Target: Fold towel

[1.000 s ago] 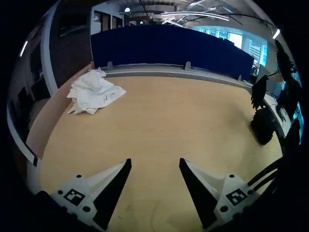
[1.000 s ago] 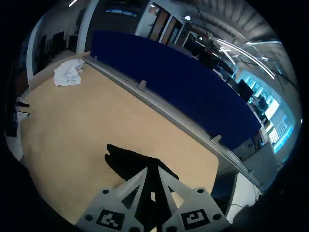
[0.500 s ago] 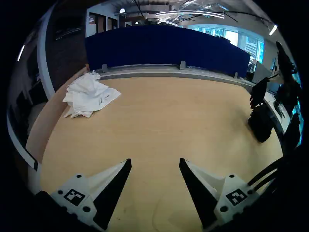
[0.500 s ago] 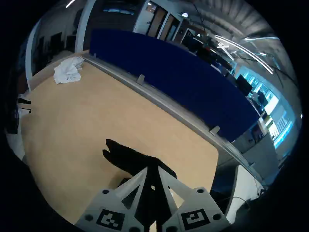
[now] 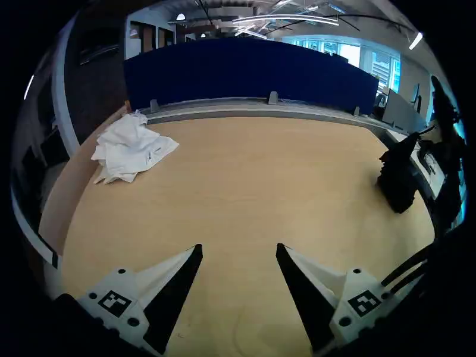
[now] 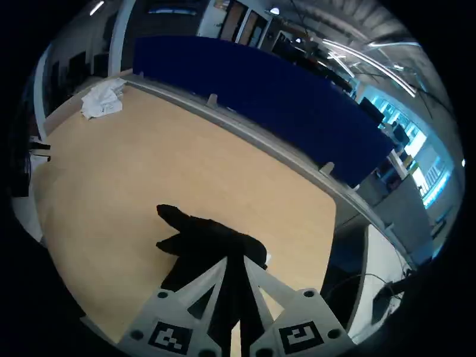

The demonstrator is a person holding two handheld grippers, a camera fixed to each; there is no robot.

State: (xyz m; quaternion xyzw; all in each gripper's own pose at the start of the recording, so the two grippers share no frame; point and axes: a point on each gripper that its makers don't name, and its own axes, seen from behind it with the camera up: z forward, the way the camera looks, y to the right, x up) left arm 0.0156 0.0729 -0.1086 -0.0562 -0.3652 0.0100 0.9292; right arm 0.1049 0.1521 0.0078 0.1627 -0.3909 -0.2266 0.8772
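Note:
A black towel (image 6: 202,235) lies bunched on the light wooden table (image 6: 149,172), and my right gripper (image 6: 235,265) is shut on its near part. The same black towel (image 5: 397,178) stands up in a dark heap at the table's right edge in the left gripper view. My left gripper (image 5: 238,253) hangs open over the bare near part of the table (image 5: 250,178), with nothing between its fingers. A crumpled white towel (image 5: 130,149) rests at the far left corner; it is small and distant as the white towel (image 6: 102,100) in the right gripper view.
A blue partition (image 5: 238,71) with a grey rail runs along the table's far edge. The table's right end drops off near the black towel, with desks and cables beyond (image 6: 381,279). Open wood lies between the two towels.
The black towel has gathered into a taller bunch and a flap now sticks out to its left. The left gripper view has turned slightly, so the white towel sits farther left.

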